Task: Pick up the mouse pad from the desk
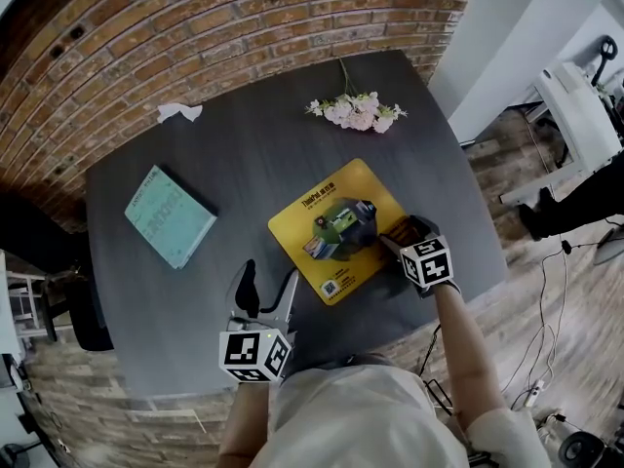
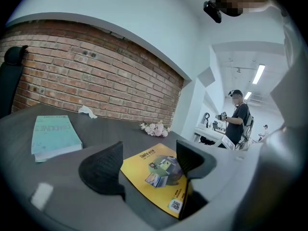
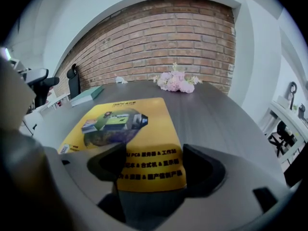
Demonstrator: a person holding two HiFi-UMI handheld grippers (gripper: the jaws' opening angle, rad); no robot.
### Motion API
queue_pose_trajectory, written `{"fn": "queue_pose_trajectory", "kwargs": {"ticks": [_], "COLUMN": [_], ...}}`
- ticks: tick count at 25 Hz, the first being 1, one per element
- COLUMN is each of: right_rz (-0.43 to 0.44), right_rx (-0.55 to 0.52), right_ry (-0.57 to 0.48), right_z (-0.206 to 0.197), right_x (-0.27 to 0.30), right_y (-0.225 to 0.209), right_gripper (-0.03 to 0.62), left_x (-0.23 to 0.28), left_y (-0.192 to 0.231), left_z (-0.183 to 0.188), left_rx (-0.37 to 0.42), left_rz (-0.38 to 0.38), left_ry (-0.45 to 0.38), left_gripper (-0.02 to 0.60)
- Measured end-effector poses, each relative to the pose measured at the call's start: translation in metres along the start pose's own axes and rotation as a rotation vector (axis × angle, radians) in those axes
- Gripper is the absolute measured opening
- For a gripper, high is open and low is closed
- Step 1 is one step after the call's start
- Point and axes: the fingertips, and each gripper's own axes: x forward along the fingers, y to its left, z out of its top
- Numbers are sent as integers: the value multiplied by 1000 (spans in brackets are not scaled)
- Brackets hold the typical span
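The yellow mouse pad (image 1: 336, 227) with a printed picture lies flat on the dark grey desk (image 1: 244, 154). My right gripper (image 1: 398, 236) is open at the pad's right edge; in the right gripper view the pad (image 3: 130, 129) stretches ahead and its near edge lies between the two fingers of the right gripper (image 3: 154, 163). My left gripper (image 1: 269, 291) hangs open over the desk just left of the pad's front corner. Seen from the left gripper (image 2: 149, 161), the pad (image 2: 154, 173) shows through the gap between the fingers, with nothing held.
A teal book (image 1: 171, 214) lies at the desk's left. A bunch of pink flowers (image 1: 356, 112) and a crumpled tissue (image 1: 178, 112) lie near the brick wall. A black chair (image 1: 78, 310) stands at the left. A person (image 2: 237, 121) stands far off to the right.
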Motion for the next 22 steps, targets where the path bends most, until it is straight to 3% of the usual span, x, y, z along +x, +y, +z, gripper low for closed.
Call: {"fn": "queue_pose_trajectory", "kwargs": {"ticks": [6,11,22], "right_rz": [20,51,82], "right_rx": [-7,-23,15], "right_ry": [32,45,-135], "right_z": [-1,1,43], "right_x": [-3,-2,-50], "right_y": [7,27,53], "right_gripper": [239,53,25], "left_x": [-5,-10,-31], "left_y": [-3,-3,-11], "left_z": [2,4,5], "left_rx": [-1,3,10], "left_rz": [-1,11,62], "left_ry": [-10,-21,-47], "left_gripper": [333,333,333]}}
